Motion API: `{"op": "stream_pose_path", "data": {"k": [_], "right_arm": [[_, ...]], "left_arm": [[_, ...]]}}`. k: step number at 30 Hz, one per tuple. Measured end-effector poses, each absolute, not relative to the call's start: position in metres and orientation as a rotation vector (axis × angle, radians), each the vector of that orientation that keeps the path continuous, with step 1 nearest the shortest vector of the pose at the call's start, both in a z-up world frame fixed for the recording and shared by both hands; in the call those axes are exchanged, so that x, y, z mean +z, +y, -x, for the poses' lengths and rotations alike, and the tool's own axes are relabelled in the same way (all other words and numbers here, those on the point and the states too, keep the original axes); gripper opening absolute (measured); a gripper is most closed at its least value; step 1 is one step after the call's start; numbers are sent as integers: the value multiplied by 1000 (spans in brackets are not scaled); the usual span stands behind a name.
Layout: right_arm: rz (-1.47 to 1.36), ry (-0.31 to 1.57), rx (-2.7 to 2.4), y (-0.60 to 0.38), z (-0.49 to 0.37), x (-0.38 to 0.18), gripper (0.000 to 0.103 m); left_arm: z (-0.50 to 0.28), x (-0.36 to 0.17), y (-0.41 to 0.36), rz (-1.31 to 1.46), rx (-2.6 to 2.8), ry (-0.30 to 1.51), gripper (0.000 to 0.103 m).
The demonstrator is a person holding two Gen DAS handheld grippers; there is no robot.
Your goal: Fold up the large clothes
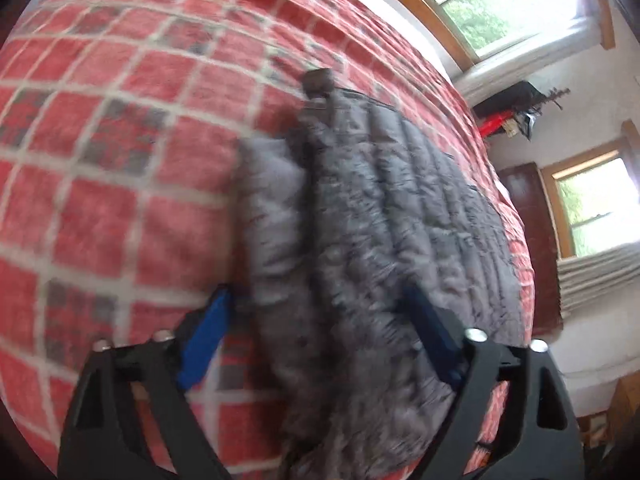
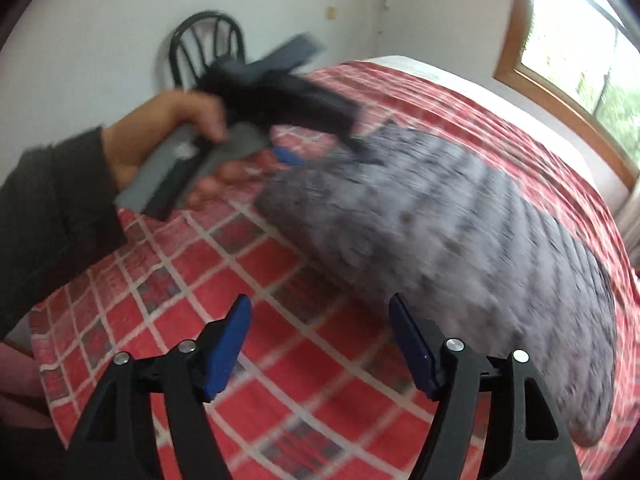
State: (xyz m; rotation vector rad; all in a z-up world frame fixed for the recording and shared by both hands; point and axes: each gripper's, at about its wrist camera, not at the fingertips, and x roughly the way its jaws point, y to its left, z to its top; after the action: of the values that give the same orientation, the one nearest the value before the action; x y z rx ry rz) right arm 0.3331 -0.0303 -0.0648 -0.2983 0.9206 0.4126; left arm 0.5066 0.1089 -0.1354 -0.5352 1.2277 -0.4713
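Grey quilted jacket (image 1: 392,216) lies folded on the red checked bedspread (image 1: 120,184), close to the bed's edge on the window (image 1: 500,4) side. Left gripper (image 1: 320,320) hangs over the jacket's near end with its blue pads spread to either side of the fabric, not pressing it. Right gripper (image 2: 320,344) is released too, above bare bedspread just beside the jacket. Across the bed, a hand (image 2: 168,140) holds the left tool.

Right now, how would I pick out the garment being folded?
Find the bed with the red checked quilt. On it, toward the window side, lies a grey quilted puffer jacket, folded lengthwise. It is the only grey, stitched-in-ribs thing on the red squares.
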Motion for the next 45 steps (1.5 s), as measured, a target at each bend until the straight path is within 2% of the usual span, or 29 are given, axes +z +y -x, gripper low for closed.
{"op": "stream_pose_path", "data": {"k": [4,6,8,11,18,29,41,45], "right_arm": [[335,920,432,-9,-340,-74,71],[335,922,437,-6,-343,-78,71],[332,922,434,-6,-346,-79,71],[322,928,434,-7,-351,-80,71],[307,909,422,-15,-350,-72,71],[232,864,394,-30,-346,-58,71],[159,850,394,-45,-340,-55,74],[163,838,380,-47,-339,-61,80]], "left_arm": [[-520,-135,95,496,-488,1256,58],[-523,-134,93,492,-494,1261,46],[-525,-130,89,470,-497,1258,31],[-527,-120,86,454,-492,1257,22],[-525,-98,80,414,-466,1241,18],[-512,-102,84,426,-452,1230,18],[-509,-94,82,434,-436,1221,18],[-507,-90,81,425,-433,1218,18]]}}
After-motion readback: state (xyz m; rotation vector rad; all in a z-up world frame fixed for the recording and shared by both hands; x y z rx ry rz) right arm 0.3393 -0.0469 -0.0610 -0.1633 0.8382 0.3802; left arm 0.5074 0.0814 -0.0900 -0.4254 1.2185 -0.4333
